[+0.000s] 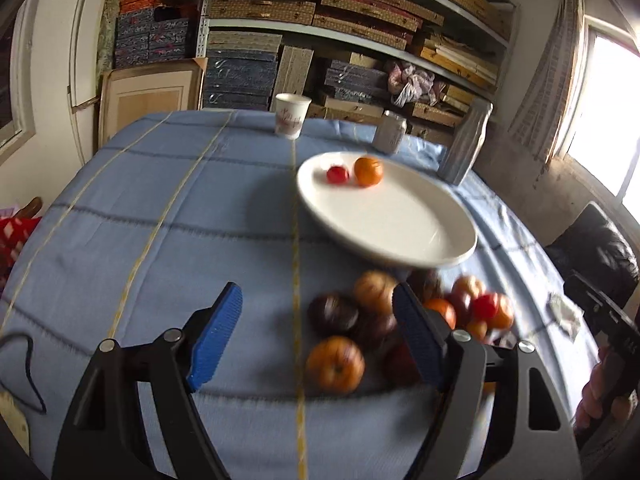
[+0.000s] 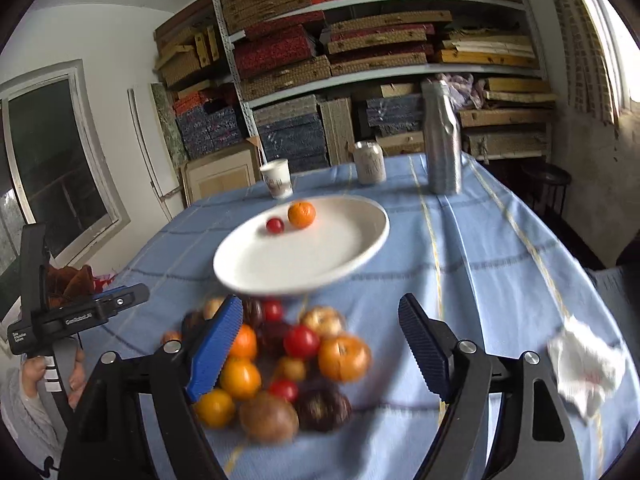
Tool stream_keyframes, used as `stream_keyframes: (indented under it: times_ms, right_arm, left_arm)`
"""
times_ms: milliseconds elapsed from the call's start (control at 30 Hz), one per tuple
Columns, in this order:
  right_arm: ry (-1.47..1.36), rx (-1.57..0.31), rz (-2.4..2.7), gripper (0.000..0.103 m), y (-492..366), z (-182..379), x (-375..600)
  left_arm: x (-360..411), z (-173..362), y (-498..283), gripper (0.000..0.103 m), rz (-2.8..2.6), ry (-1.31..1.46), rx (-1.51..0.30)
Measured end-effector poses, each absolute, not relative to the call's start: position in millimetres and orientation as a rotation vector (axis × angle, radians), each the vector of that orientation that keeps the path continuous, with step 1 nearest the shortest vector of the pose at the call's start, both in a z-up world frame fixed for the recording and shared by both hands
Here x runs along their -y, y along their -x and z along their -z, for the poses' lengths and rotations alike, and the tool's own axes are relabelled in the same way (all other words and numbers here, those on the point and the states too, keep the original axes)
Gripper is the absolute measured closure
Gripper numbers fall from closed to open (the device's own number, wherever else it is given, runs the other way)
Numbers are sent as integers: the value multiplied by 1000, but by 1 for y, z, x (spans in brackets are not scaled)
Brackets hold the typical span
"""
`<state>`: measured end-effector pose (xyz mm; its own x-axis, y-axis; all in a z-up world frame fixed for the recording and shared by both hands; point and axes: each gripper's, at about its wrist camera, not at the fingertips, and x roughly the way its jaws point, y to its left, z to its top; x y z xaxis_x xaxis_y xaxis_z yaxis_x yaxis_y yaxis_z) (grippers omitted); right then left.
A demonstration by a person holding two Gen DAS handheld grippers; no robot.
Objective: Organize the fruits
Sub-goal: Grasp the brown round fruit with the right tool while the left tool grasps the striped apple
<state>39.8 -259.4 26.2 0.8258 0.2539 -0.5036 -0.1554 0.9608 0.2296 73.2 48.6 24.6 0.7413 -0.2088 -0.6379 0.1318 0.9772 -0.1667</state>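
Note:
A white plate (image 1: 392, 224) (image 2: 304, 256) on the blue checked cloth holds a small red tomato (image 1: 337, 175) (image 2: 275, 225) and an orange (image 1: 368, 171) (image 2: 301, 214) at its far side. In front of the plate lies a pile of fruit (image 1: 372, 336) (image 2: 288, 364): oranges, red tomatoes and dark purple fruits, blurred. My left gripper (image 1: 318, 298) is open just left of the pile, its right pad (image 1: 416, 336) over the fruits. My right gripper (image 2: 320, 304) is open above the pile's right side. Nothing is between either pair of pads.
At the table's far edge stand a paper cup (image 1: 292, 116) (image 2: 278, 178), a can (image 1: 390, 132) (image 2: 370, 162) and a tall silver bottle (image 1: 464, 148) (image 2: 442, 140). A crumpled tissue (image 2: 588, 364) lies at the right. Shelves of boxes fill the back wall.

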Motion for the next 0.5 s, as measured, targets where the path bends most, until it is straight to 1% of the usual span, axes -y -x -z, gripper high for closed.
stream_keyframes:
  times_ms: [33,67,100,167,233,367,500]
  right_arm:
    - [-168,-570,-218,20,-32,-20,259]
    - [-151,-572,-221,18,-25,-15,258]
    - [-137,-572,-226,13,-20,-13,255]
    - [-112,-561,-231,10,-12,-11,248]
    - [-79,-545,-221,10,-9,-13,242]
    - [-72,-550,-210,10,-9,-13,241]
    - [-82,-581,-203,10,-15,-9,244]
  left_arm:
    - [-48,-16,-64,21,175,98,-720]
    - [-48,-9,-56,20,159,78,-732]
    - [-45,-1,-51,20,145,46,-751]
    - [-42,2,-47,20,175,28,-762]
    - [-40,0,-49,20,179,27,-756]
    - [-35,12,-63,20,180,19,-848]
    - [-29,19,-75,20,162,-17,-893]
